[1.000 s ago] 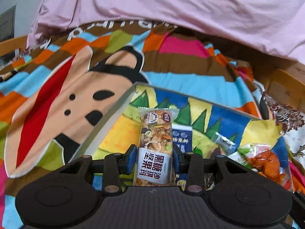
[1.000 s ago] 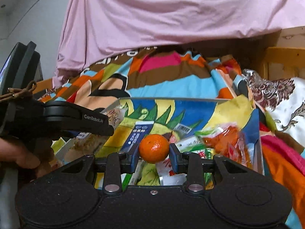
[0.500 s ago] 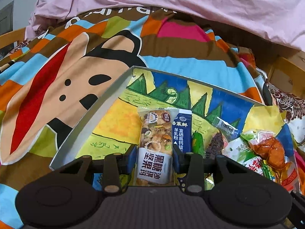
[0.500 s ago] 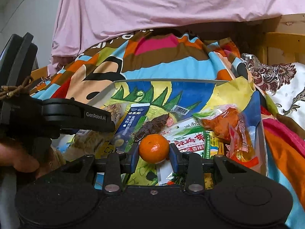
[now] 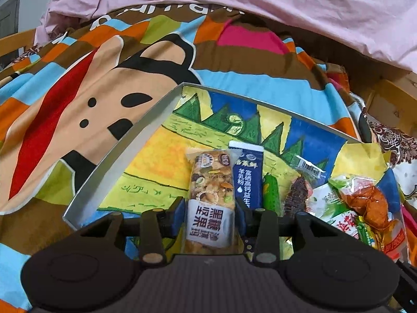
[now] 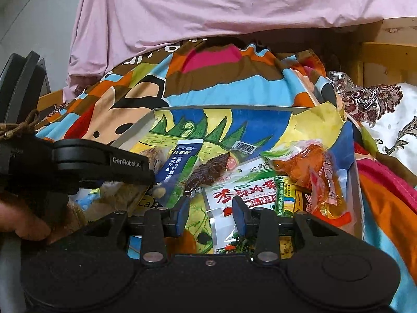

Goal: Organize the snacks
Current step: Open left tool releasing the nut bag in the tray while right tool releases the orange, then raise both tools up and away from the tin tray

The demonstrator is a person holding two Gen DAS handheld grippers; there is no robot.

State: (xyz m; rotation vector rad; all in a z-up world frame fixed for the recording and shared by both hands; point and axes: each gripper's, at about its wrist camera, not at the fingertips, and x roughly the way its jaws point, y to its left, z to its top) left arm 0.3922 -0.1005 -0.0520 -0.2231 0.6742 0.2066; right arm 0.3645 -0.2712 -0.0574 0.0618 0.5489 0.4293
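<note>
In the left wrist view my left gripper [image 5: 210,208] holds a nut bar [image 5: 209,182] in a clear wrapper with a white label. Its jaws are opening while the pads still touch the bar. The bar lies lengthwise in the painted tray [image 5: 125,154], beside a blue milk-powder packet [image 5: 247,180]. In the right wrist view my right gripper [image 6: 210,208] is opening over the tray [image 6: 234,108] with nothing between its pads. The mandarin [image 6: 187,242] lies just below and left of its fingers, partly hidden. At the left of that view are the left gripper [image 6: 125,161] and a hand [image 6: 28,224].
Several snack packets fill the tray's right half: a dark dried snack [image 5: 297,195], an orange-red packet [image 5: 365,203], a green-and-white packet [image 6: 247,190]. The tray rests on a colourful cartoon blanket [image 5: 91,104]. Pink sheet [image 5: 234,13] behind, wooden furniture [image 6: 385,52] at right.
The mandarin has dropped out of my right gripper into the tray as the jaws parted. My left gripper has tipped down with the nut bar, now beside the blue packet.
</note>
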